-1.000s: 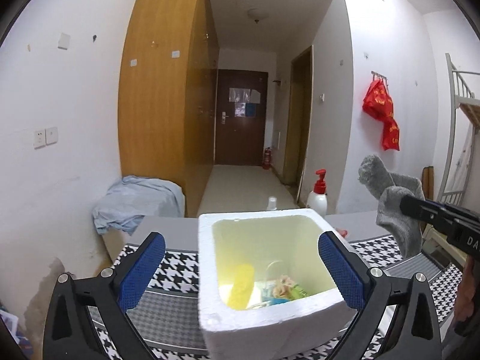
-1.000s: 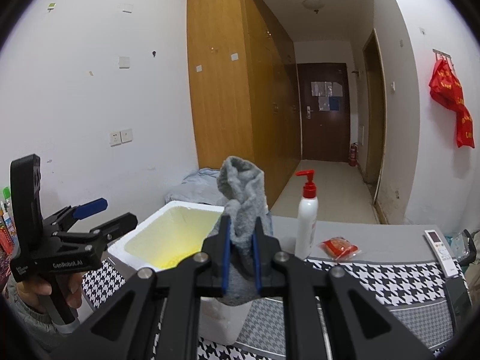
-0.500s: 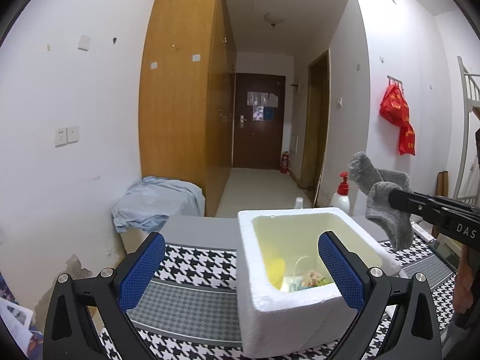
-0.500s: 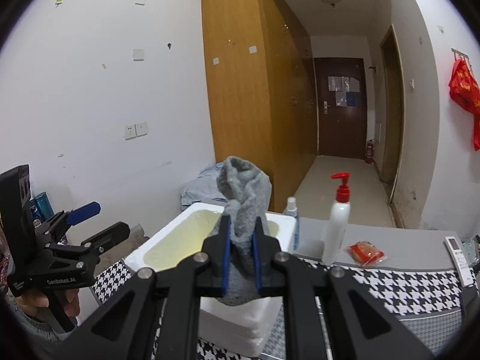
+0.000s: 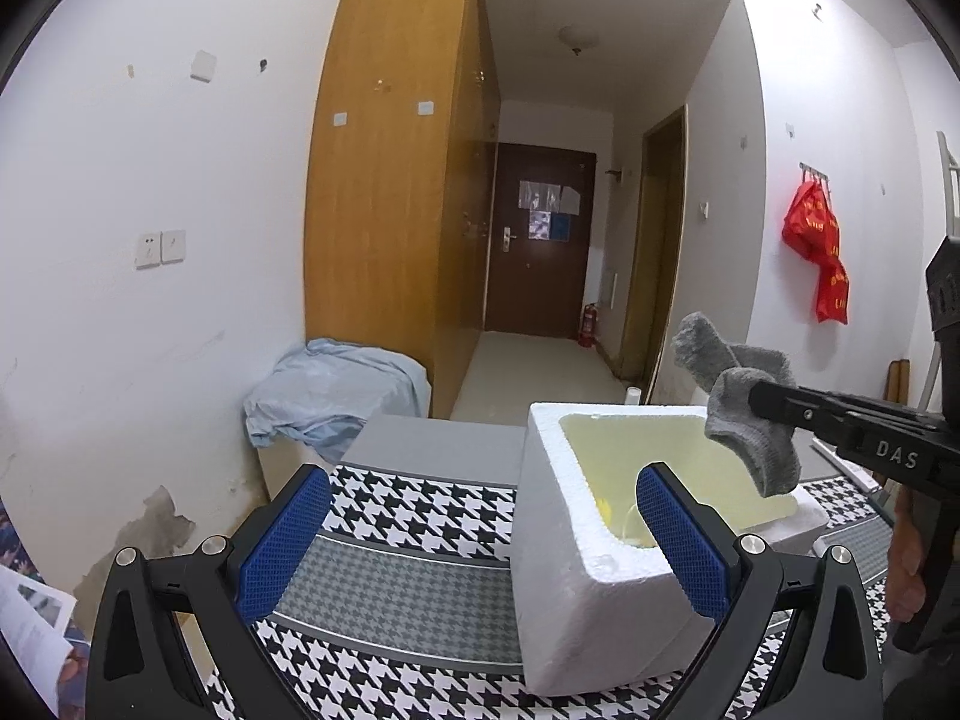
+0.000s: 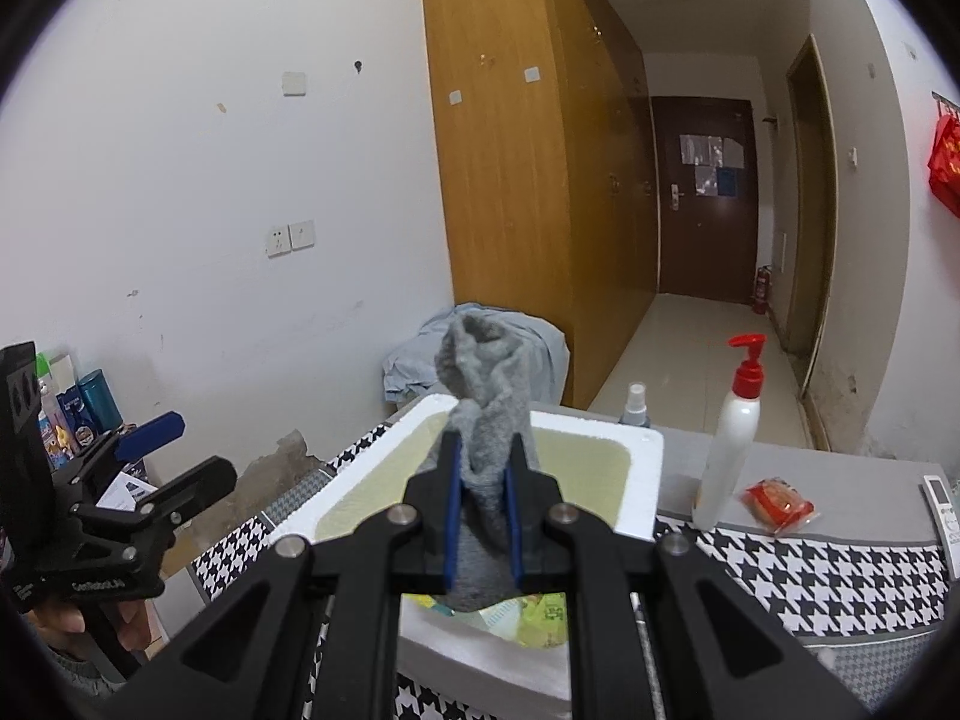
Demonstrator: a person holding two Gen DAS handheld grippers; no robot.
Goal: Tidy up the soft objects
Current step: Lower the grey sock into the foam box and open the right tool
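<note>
My right gripper (image 6: 483, 519) is pinched tight on a grey sock (image 6: 486, 420): a thick, fuzzy terry knit, bunched into a soft column between the two blue ribbed pads. The cuff flops open above them and the toe end hangs limp below. From my left wrist view the same sock (image 5: 747, 414) droops over the far side of the foam box (image 5: 576, 546), held in the air above its opening and not touching the rim.

The box is white expanded polystyrene, grainy and crumbly at the edges, with thick squared walls and a yellowish inner lining. It sits on a table (image 5: 438, 426) covered by a black-and-white houndstooth cloth (image 5: 420, 516) with bands of finer grey check.

My left gripper (image 5: 480, 546) is spread wide with nothing between its blue textured pads; its right finger overlaps the box's near wall in the picture, but I cannot tell whether it touches.

Most of the box's contents are hidden. I make out only crinkled greenish and yellow packets under the sock in the right wrist view, partly covered by my gripper's frame. Beyond the box stand a smooth white pump bottle (image 6: 729, 450) with a red head, a small spray bottle (image 6: 635, 405) cut off by the rim, and a glossy red packet (image 6: 777, 504). A remote control (image 6: 942, 504) runs off the right edge.
</note>
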